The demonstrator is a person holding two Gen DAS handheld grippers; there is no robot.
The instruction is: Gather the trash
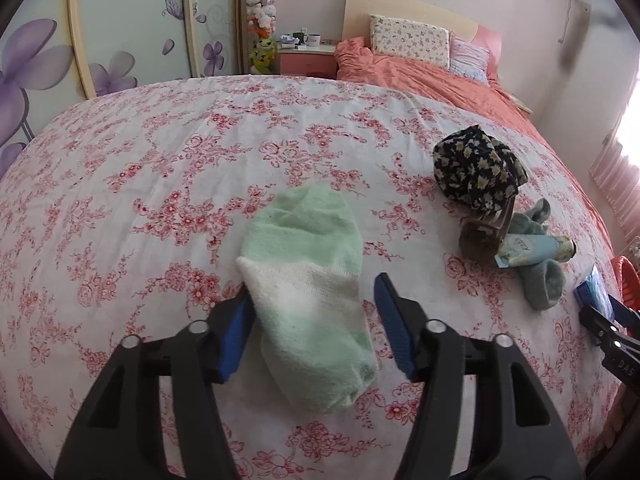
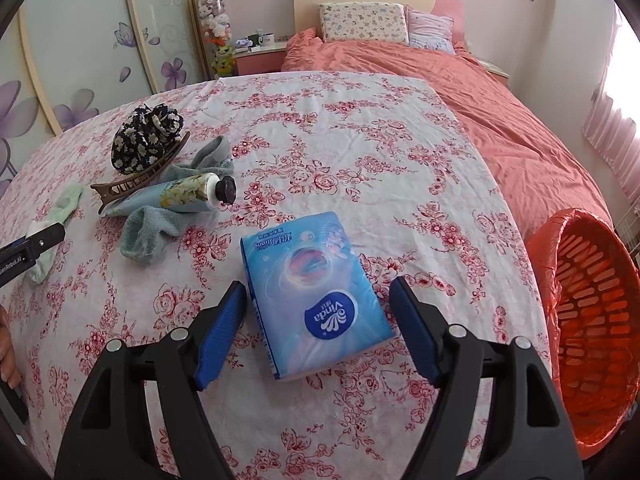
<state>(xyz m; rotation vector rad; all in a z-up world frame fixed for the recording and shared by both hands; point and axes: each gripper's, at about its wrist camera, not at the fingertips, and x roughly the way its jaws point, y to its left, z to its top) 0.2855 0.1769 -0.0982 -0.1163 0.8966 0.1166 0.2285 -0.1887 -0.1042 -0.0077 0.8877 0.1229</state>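
Observation:
A pale green and white sock (image 1: 308,292) lies flat on the floral sheet (image 1: 180,168), between the fingers of my left gripper (image 1: 313,286). The left pad is at the sock's edge, the right pad stands clear of it, and the jaws are open. In the right wrist view a blue Vinda tissue pack (image 2: 316,300) lies between the fingers of my right gripper (image 2: 318,284). That gripper is open too, with a gap on each side of the pack. The green sock (image 2: 60,208) also shows at the far left there.
A dark floral scrunchie (image 2: 146,138), brown hair claw (image 2: 136,184), hand cream tube (image 2: 188,196) and grey-blue sock (image 2: 160,228) lie clustered together. An orange basket lined with an orange bag (image 2: 592,312) stands off the bed's right edge. An orange duvet (image 2: 500,120) and pillows lie behind.

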